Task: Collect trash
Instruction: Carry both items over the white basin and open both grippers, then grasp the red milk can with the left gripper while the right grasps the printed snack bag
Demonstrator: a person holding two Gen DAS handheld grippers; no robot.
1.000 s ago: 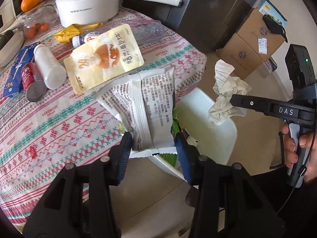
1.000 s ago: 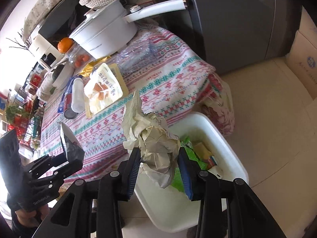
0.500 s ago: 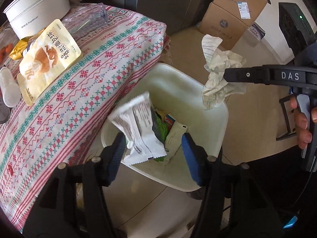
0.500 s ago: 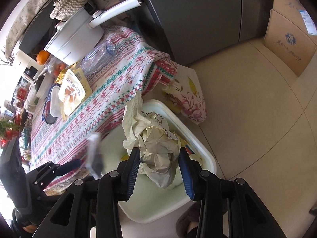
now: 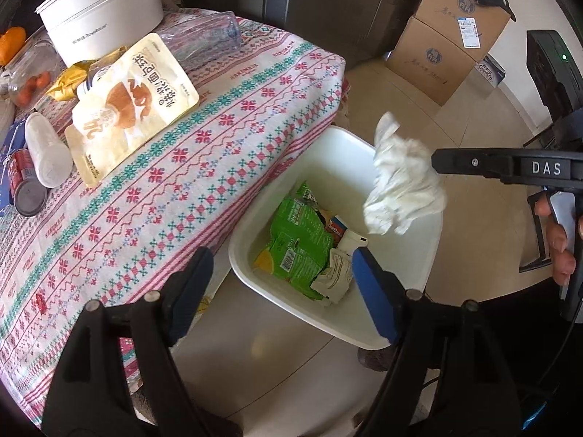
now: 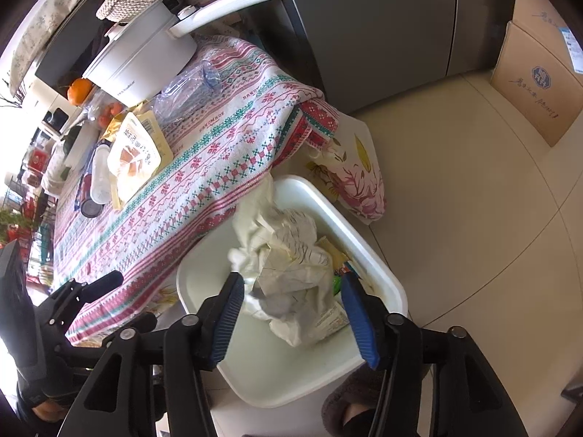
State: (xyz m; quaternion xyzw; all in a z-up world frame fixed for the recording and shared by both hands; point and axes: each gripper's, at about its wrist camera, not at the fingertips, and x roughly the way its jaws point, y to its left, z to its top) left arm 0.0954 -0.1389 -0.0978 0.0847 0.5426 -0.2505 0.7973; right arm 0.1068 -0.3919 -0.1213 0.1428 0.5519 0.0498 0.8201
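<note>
While both grippers hang over the white bin (image 5: 419,255) on the floor beside the table (image 5: 218,167), the step in hand looks like dropping collected trash into it. With the bin as landmark: the table, under a red and green patterned cloth, stands just beside its far-left side, and the cloth's edge hangs near the bin's rim. On the table, well away from the bin, sit a white pot (image 5: 102,14), a yellow snack pouch (image 5: 135,105), a clear plastic bag (image 5: 204,42), a white bottle (image 5: 47,153) and a can (image 5: 25,185) lying on their sides. Cardboard boxes (image 5: 452,43) stand on the floor beyond the bin. Inside the bin lie green wrappers (image 5: 298,240) and a pale printed wrapper (image 5: 335,276). The left gripper (image 5: 280,284) hovers over the bin's near-left corner, its blue-padded jaws spread wide and holding nothing. The right gripper (image 6: 291,313) is above the bin's middle, jaws parted wider than the crumpled paper (image 6: 288,273) between them. In the right wrist view the left pad seems to touch the wad and the right pad stands clear, so the paper appears released or nearly so. In the left wrist view it hangs at the gripper's tip, above the bin's opening, blurred as though falling. The next move, by my judgement, calls for letting the paper drop clear into the bin, then reaching back over the table for the pouch or bottle.
</note>
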